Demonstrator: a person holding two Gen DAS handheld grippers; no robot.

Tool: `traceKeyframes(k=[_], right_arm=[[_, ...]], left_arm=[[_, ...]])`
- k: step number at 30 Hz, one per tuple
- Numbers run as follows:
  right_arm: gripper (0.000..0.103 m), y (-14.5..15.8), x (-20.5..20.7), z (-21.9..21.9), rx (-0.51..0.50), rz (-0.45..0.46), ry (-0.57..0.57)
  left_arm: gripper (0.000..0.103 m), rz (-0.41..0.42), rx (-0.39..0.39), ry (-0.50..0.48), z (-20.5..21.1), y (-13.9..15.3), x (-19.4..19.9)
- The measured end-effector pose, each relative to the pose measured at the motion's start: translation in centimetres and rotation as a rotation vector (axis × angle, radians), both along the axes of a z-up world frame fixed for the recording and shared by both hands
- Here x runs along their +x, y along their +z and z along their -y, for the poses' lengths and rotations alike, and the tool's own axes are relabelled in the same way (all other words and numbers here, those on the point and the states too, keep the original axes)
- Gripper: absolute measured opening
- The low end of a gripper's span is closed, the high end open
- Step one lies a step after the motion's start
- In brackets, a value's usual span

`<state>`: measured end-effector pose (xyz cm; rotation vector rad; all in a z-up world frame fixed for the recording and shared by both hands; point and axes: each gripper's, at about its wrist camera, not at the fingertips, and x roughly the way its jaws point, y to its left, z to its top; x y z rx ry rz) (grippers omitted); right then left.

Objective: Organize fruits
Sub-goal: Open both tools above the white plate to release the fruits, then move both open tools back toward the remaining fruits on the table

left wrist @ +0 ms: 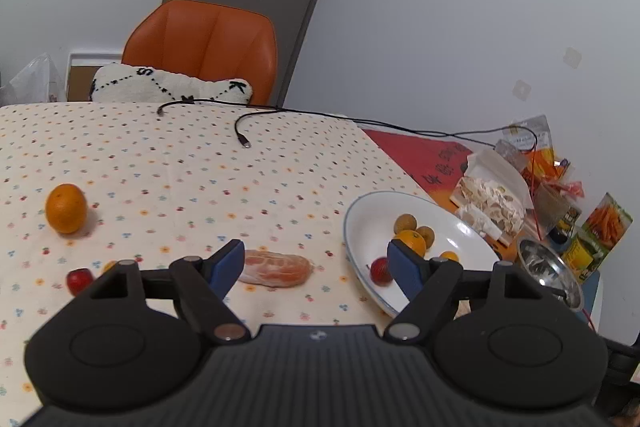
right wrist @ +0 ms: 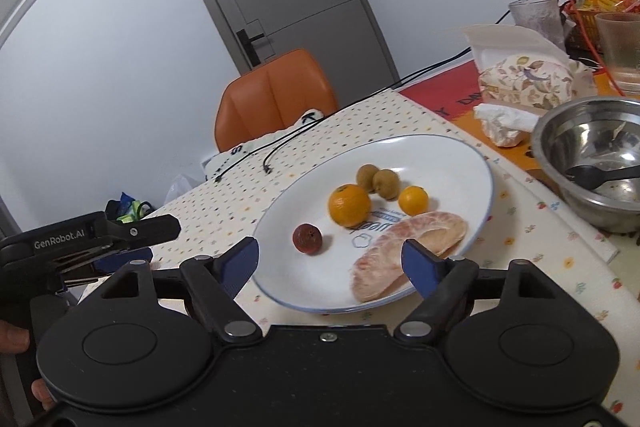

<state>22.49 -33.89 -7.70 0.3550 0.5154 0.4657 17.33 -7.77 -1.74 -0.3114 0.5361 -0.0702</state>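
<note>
In the left wrist view my left gripper [left wrist: 316, 263] is open just above the dotted tablecloth. A peeled pink citrus segment [left wrist: 276, 267] lies between its blue pads, nearer the left one. An orange [left wrist: 66, 209] and a small red fruit [left wrist: 78, 281] sit on the cloth to the left. My right gripper [right wrist: 330, 261] stands open over the near rim of the white plate [right wrist: 440, 155]. The plate holds a red fruit [right wrist: 307, 238], an orange [right wrist: 349, 205], two brown longans [right wrist: 376, 181], a small orange [right wrist: 413, 200] and another peeled segment [right wrist: 408, 251].
A steel bowl [right wrist: 592, 147] with a black spoon stands right of the plate, with a tissue box [right wrist: 524, 83] and glasses behind. Black cables [left wrist: 240, 131] lie at the far side of the table. An orange chair [left wrist: 204, 43] stands beyond. A hand holds the left tool's handle [right wrist: 60, 247].
</note>
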Motion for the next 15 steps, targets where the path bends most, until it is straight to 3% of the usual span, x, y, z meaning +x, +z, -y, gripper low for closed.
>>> traceKeyframes(k=[15], right_arm=[[0.079, 0.6, -0.7, -3.1, -0.002, 0.019, 0.064]], left_arm=[[0.077, 0.039, 0.008, 0.065, -3.4, 0.9, -2.9]])
